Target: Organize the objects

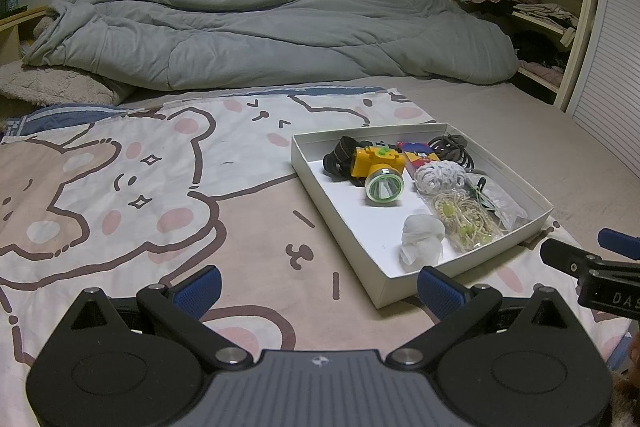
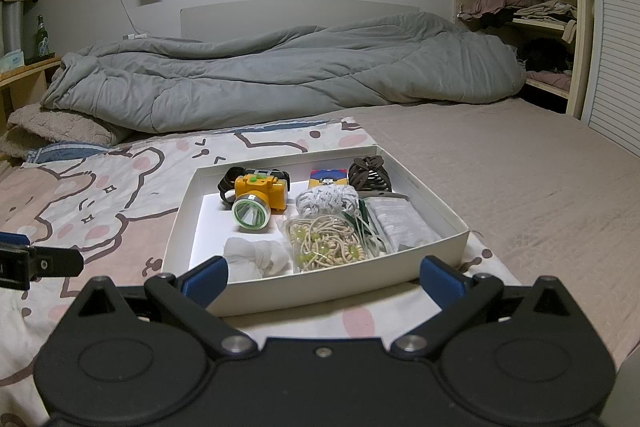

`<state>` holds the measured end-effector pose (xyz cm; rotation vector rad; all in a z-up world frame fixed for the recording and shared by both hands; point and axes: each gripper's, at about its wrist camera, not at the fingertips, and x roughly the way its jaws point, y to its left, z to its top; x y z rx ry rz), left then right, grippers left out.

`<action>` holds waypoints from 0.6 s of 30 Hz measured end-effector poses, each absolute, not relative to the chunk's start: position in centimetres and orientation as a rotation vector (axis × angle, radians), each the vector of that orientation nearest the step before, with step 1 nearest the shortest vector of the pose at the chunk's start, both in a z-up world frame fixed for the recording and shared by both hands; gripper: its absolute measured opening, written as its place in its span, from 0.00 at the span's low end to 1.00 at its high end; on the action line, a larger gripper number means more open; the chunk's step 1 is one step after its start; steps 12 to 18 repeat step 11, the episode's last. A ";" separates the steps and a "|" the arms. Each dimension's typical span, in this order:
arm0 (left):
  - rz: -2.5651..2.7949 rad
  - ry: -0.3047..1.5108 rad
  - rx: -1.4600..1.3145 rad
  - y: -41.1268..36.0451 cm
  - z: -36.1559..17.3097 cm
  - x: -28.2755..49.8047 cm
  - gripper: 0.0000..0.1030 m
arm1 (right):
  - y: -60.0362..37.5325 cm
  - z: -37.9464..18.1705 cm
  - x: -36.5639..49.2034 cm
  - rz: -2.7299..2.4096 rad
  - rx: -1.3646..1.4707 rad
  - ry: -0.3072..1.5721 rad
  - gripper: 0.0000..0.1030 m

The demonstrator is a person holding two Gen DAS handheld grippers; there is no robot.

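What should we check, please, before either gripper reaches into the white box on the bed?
1. Left gripper open and empty: ok.
2. Right gripper open and empty: ok.
3. White box flat on the bedspread: ok.
4. Yellow headlamp unobstructed from above: ok.
5. White cloth bundle near the front wall, reachable: ok.
6. Bag of hair ties sealed: cannot tell.
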<state>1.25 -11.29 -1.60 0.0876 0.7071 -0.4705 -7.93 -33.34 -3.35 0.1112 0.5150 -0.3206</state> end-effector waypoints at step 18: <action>-0.473 0.710 0.086 -11.3 -1.6 1.2 1.00 | -33.3 -3.3 -7.9 -0.320 0.111 0.516 1.00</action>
